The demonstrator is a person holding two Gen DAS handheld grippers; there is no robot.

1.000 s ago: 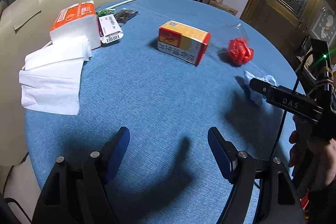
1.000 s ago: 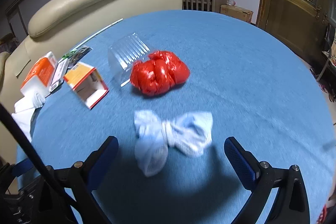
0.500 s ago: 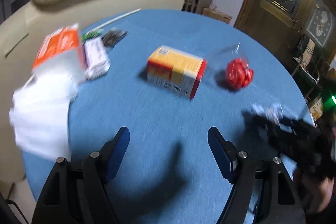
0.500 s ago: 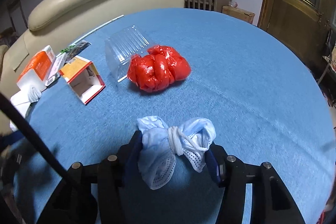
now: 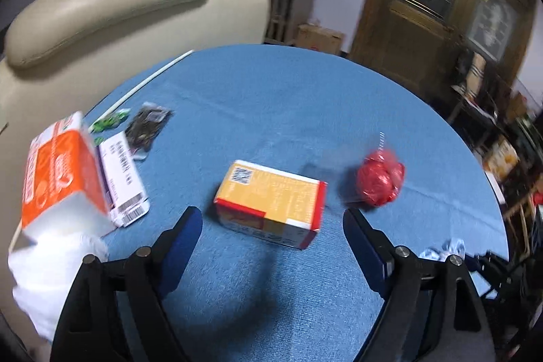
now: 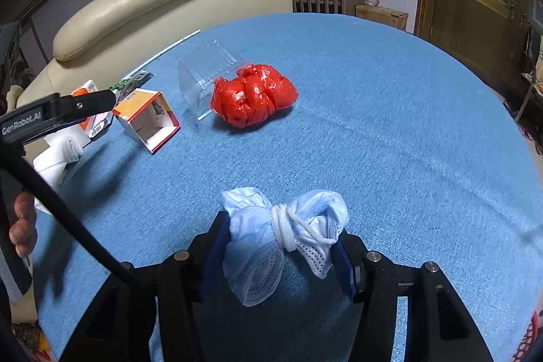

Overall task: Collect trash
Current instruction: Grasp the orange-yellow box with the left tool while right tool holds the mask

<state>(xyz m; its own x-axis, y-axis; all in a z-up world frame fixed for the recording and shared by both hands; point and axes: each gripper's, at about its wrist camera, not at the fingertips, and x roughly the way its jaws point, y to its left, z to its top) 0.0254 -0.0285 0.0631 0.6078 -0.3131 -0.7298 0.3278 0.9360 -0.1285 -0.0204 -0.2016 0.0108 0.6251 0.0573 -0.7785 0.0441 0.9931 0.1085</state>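
Blue mask bundle (image 6: 281, 233) between right tongs (image 6: 281, 251)

Knotted pale-blue mask (image 6: 285, 236) clamped on blue cloth; red bag (image 6: 254, 94) beyond.

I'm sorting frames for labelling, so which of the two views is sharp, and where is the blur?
Left wrist view: motion-smeared, worst on the orange tissue pack and white tissues; the yellow box is soft too. Right wrist view: crisp on the knotted face mask and red bag.
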